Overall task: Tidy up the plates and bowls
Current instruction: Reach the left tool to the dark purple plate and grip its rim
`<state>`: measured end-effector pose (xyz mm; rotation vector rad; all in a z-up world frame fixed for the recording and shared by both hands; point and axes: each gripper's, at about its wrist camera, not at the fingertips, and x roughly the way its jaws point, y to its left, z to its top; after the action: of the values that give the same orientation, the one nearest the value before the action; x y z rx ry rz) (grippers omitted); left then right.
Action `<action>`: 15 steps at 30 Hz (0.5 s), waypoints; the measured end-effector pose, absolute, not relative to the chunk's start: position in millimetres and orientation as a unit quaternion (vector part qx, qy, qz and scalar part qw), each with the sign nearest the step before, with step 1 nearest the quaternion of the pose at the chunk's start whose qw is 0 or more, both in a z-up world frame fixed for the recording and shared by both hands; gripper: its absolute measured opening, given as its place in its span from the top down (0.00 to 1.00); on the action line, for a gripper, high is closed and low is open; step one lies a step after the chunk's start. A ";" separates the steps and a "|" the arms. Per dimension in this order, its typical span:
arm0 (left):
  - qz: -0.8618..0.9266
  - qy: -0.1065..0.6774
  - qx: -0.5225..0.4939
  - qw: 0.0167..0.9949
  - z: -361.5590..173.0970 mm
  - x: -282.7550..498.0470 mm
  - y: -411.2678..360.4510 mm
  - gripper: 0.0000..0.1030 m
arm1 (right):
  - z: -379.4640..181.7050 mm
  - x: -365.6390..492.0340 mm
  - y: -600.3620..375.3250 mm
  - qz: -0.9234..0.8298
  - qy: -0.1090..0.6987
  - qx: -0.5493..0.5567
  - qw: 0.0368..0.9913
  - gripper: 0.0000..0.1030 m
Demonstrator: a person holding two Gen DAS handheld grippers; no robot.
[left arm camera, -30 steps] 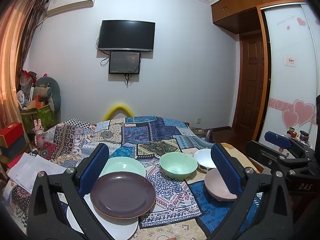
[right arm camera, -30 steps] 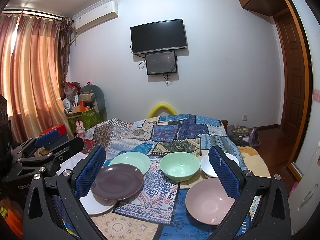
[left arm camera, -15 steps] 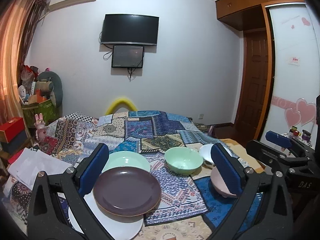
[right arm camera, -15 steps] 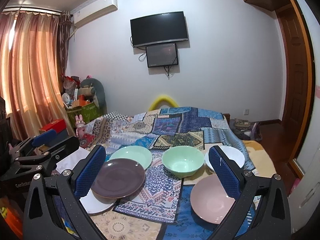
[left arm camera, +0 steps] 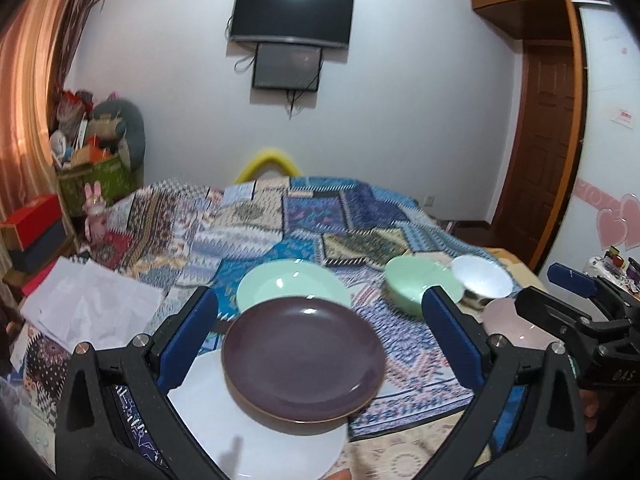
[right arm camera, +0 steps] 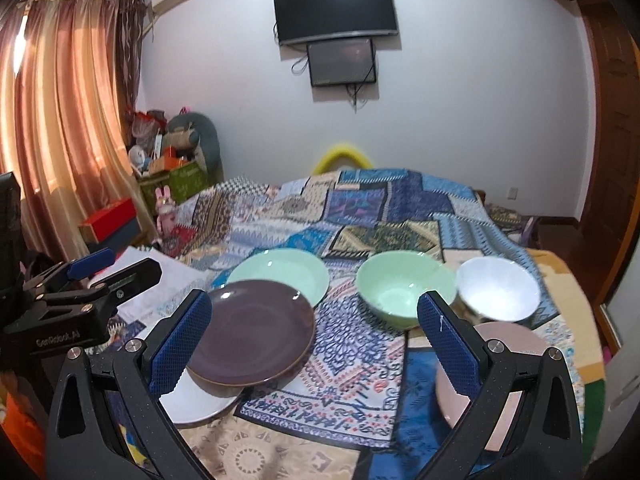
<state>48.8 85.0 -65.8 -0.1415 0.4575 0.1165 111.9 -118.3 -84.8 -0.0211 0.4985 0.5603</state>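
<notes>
On the patchwork-covered bed lie a dark purple plate (left arm camera: 302, 354) resting on a white plate (left arm camera: 256, 440), a pale green plate (left arm camera: 292, 284) behind them, a green bowl (left arm camera: 416, 286), a white bowl (left arm camera: 482, 276) and a pink bowl (left arm camera: 514, 326). My left gripper (left arm camera: 320, 340) is open and empty, hovering over the purple plate. My right gripper (right arm camera: 314, 346) is open and empty; between its fingers I see the purple plate (right arm camera: 252, 334), green bowl (right arm camera: 400, 288), white bowl (right arm camera: 498, 288) and pink bowl (right arm camera: 496, 368), partly hidden by the right finger.
White paper sheets (left arm camera: 92, 304) lie at the bed's left edge. Boxes and toys (right arm camera: 172, 168) stand by the curtain. A TV (right arm camera: 336, 10) hangs on the far wall. A wooden door (left arm camera: 548, 140) is on the right.
Both grippers have moved forward and lower towards the dishes, which look larger now. The left gripper has shifted over the purple plate. Both stay open.
</notes>
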 end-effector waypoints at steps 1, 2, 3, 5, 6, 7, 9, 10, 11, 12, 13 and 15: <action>0.058 0.235 -0.072 0.968 -70.6 52.9 90.4 0.00 | -89.8 114.6 -112.7 0.275 0.251 -0.013 0.928 0.01; 0.059 0.242 -0.073 0.966 -75.4 55.8 95.2 0.00 | -92.8 117.6 -109.2 0.276 0.257 -0.014 0.926 0.01; 0.057 0.253 -0.074 0.963 -81.8 61.0 100.4 0.00 | -97.0 120.6 -105.4 0.277 0.263 -0.014 0.924 0.01; 0.051 0.271 -0.070 0.959 -91.7 68.1 107.1 0.00 | -105.4 126.1 -99.7 0.278 0.274 -0.014 0.920 0.01; 0.051 0.277 -0.068 0.957 -96.2 70.9 109.2 0.00 | -109.4 130.1 -96.8 0.277 0.281 -0.014 0.919 0.01; 0.054 0.284 -0.065 0.955 -100.9 74.0 112.0 0.00 | -113.6 133.0 -94.6 0.276 0.288 -0.014 0.917 0.01; 0.058 0.294 -0.058 0.952 -111.6 81.5 117.7 0.00 | -119.6 136.5 -91.6 0.276 0.301 -0.013 0.913 0.01; 0.059 0.300 -0.055 0.950 -116.5 85.6 121.3 0.00 | -124.0 139.7 -89.1 0.277 0.308 -0.012 0.910 0.02; 0.058 0.308 -0.054 0.948 -120.8 89.1 123.8 0.00 | -127.2 142.0 -87.6 0.276 0.313 -0.011 0.909 0.02; 0.057 0.315 -0.054 0.946 -125.3 93.4 127.3 0.00 | -130.5 144.6 -85.9 0.276 0.319 -0.011 0.906 0.04; 0.055 0.321 -0.057 0.944 -128.1 96.2 130.1 0.00 | -134.1 147.8 -83.6 0.277 0.326 -0.012 0.904 0.06; 0.046 0.336 -0.065 0.939 -134.6 103.6 136.8 0.08 | -142.5 153.5 -79.4 0.277 0.339 -0.013 0.899 0.10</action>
<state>103.6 136.8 -134.6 -0.1324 0.6857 0.0938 153.5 -79.4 -142.5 -0.0266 0.7022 0.5741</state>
